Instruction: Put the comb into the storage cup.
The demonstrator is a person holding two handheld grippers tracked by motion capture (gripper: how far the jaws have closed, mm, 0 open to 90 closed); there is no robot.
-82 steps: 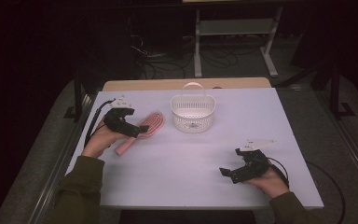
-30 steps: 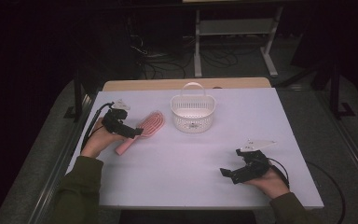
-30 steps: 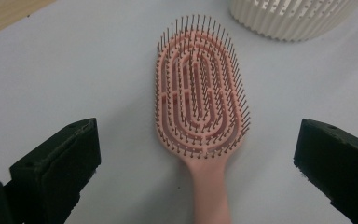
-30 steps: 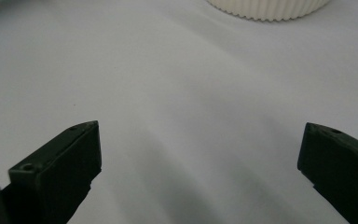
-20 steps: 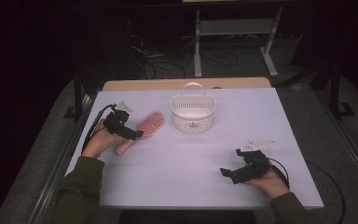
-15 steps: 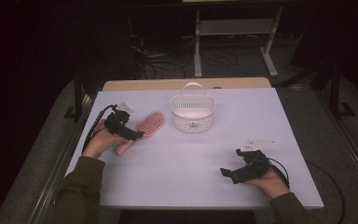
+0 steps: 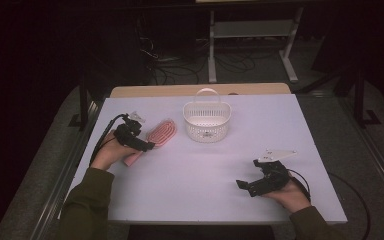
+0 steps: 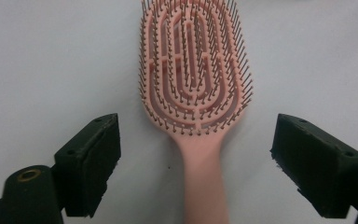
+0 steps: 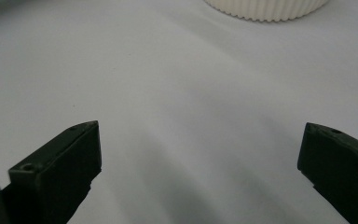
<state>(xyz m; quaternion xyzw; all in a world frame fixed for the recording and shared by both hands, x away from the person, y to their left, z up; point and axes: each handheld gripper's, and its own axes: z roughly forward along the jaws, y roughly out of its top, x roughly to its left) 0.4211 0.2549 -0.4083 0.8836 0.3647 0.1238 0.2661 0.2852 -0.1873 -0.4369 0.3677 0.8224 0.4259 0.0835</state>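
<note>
A pink hairbrush lies bristles up on the white table, left of the basket. My left gripper is over its handle. In the left gripper view the brush has its handle running between the two pads. The left gripper has just been closing, with a clear gap on each side of the handle, so it is open and touches nothing. My right gripper rests near the front right of the table. Its jaws are wide apart over bare table.
A white plastic basket with a handle stands at the back middle of the table; its ribbed wall shows at the top of the right gripper view. Dark floor, cables and a metal stand lie beyond the far edge.
The left hand has shifted slightly along the brush handle. The brush, the basket and the right hand have stayed where they were.
</note>
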